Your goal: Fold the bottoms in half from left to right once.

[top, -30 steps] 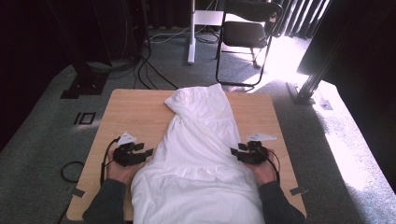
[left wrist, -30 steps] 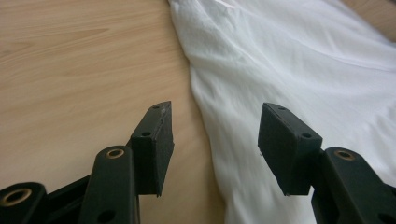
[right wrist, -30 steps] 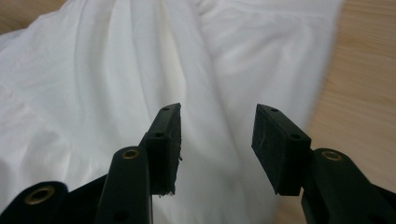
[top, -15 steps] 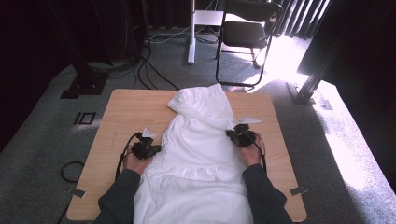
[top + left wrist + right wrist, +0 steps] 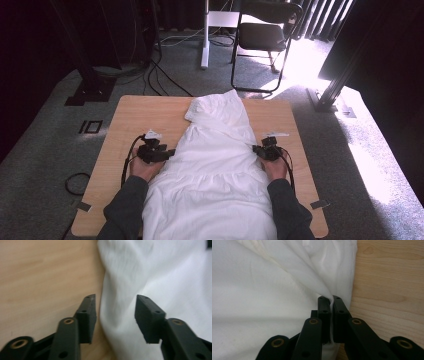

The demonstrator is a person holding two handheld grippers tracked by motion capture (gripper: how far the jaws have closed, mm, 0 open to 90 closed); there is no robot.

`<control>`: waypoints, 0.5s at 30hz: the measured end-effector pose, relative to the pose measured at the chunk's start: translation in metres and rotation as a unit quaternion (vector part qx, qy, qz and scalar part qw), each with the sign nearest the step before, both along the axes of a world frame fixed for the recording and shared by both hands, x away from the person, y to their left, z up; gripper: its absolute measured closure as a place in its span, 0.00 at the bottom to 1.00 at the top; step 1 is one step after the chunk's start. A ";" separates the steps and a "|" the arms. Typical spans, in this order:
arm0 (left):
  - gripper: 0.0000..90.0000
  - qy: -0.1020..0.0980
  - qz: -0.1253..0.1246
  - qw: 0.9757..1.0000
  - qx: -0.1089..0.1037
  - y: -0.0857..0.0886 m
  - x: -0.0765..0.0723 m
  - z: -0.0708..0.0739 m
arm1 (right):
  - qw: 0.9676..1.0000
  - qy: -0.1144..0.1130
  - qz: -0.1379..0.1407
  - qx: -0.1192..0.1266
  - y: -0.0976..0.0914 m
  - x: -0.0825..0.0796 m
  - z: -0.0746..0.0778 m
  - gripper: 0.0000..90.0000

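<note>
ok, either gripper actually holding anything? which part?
The right gripper is shut on the white garment, pinching a fold at its side edge. The left gripper holds nothing: its jaws have just been opening and straddle the opposite edge.

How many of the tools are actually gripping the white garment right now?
1. The right tool is shut on the white garment's edge; the left tool has just been opening, cloth between its jaws, unpinched.

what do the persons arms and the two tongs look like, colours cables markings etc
Both arms wear dark grey long sleeves. The left tongs and right tongs are black, each with a small pale plate on top and a black cable looping back past the wrist. Close up, the fingers are flat matte black blocks with small screw holes, on black link arms with brass-coloured pivot rings.
</note>
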State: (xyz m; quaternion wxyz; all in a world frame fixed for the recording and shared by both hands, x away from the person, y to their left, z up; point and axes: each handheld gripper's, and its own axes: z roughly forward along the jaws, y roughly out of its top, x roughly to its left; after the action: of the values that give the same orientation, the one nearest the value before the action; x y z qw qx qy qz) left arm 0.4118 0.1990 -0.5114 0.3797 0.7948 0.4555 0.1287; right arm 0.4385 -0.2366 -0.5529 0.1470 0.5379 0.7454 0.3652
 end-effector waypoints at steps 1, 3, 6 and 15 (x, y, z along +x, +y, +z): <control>0.56 -0.004 -0.001 1.000 0.005 -0.005 0.005 0.001 | 1.000 0.002 0.002 -0.006 0.001 0.001 0.001 0.96; 0.53 -0.004 -0.003 1.000 0.007 -0.014 0.013 -0.001 | 1.000 0.003 0.001 -0.009 0.002 0.001 0.001 0.96; 0.52 0.008 -0.001 1.000 0.024 -0.035 0.029 -0.017 | 1.000 -0.003 0.001 -0.023 0.005 0.001 0.002 0.95; 0.97 0.006 -0.010 0.998 0.057 -0.043 0.020 -0.031 | 0.999 -0.008 0.004 -0.036 0.005 -0.006 0.002 0.95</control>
State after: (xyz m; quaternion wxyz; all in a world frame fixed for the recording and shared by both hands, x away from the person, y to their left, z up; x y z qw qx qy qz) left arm 0.4317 0.1558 -0.5427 0.3323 0.8206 0.4414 0.1459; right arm 0.4328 -0.2318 -0.5511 0.1703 0.5261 0.7592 0.3432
